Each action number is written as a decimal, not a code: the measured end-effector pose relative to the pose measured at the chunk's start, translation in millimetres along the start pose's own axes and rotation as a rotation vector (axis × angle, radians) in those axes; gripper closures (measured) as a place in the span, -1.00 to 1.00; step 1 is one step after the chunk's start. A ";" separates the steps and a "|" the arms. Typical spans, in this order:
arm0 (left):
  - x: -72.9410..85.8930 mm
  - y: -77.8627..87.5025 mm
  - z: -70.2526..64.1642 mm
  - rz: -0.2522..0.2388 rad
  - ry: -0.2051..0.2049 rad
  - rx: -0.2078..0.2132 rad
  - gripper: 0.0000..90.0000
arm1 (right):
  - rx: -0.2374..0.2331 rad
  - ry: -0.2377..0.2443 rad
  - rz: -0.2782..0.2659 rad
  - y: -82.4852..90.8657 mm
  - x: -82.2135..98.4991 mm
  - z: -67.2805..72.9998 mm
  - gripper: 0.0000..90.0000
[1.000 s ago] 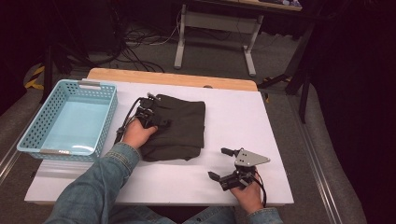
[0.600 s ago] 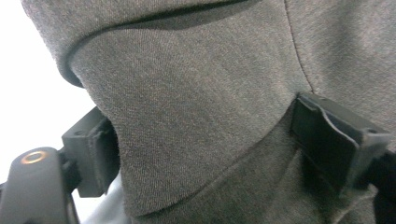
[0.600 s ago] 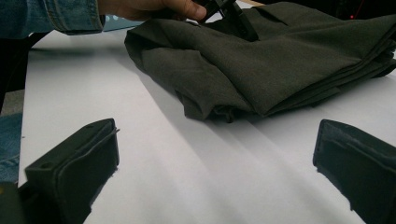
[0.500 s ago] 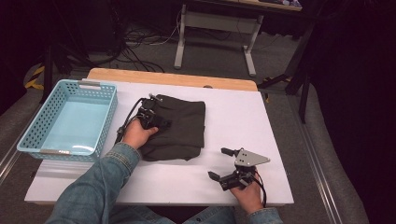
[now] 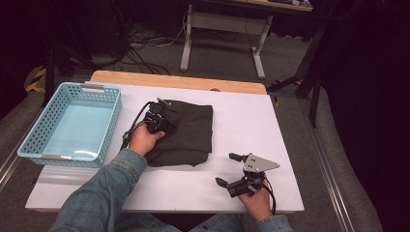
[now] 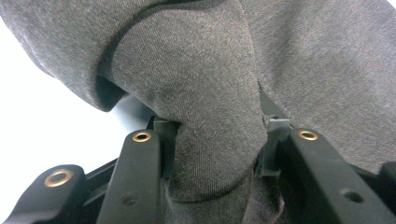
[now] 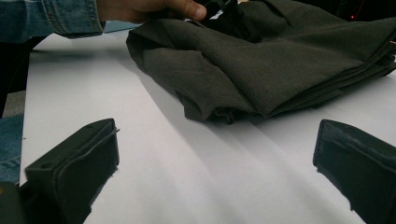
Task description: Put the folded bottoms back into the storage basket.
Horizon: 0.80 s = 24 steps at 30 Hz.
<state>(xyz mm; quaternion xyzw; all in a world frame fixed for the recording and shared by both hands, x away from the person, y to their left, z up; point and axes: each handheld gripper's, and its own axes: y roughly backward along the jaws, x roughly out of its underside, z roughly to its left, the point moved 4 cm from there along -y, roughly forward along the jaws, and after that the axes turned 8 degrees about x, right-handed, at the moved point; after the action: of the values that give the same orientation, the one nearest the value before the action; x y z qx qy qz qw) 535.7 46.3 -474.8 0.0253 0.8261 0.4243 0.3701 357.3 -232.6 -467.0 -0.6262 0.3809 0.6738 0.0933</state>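
Dark grey cloth (image 5: pixel 186 130), turquoise basket (image 5: pixel 104 121), white table (image 5: pixel 251 121), black tools.

High view: fixed above the person's side, facing forward and down over the whole tabletop (image 5: pixel 270 125). Left gripper view: very close, lens almost against the folded dark garment (image 6: pixel 210 93). Right gripper view: low over the tabletop, facing that same garment from near; all three views share it.

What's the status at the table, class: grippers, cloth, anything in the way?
Left gripper just closing, a fold of the dark cloth pinched between its jaws. Right gripper open, resting apart. Blue basket at left, path clear.
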 end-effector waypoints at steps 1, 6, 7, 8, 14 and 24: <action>-0.3 0.6 -0.8 -0.001 -0.002 -0.002 0.42 | 0.000 0.000 -0.001 0.2 0.0 0.0 -0.98; -3.0 6.5 -3.2 -0.015 -0.012 -0.015 0.47 | 0.002 -0.003 -0.003 0.8 0.0 -0.7 -0.98; -3.9 8.5 -4.3 -0.023 -0.017 -0.012 0.47 | 0.001 -0.004 -0.004 0.8 0.0 -0.7 -0.98; -5.0 11.0 -5.4 -0.034 -0.015 -0.012 0.48 | 0.002 -0.004 -0.004 0.9 0.1 -0.8 -0.98; -13.6 27.5 -13.8 -0.070 -0.039 0.003 0.49 | 0.003 -0.006 -0.005 1.1 0.1 -0.9 -0.98; -28.2 55.4 -33.5 -0.137 -0.096 0.045 0.50 | 0.001 -0.009 -0.007 1.8 0.2 -1.0 -0.98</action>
<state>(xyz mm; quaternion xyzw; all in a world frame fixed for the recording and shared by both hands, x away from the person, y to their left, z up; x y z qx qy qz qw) 519.9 48.8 -406.0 -0.0027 0.8164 0.3778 0.4367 357.0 -234.5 -466.4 -0.6244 0.3789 0.6761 0.0978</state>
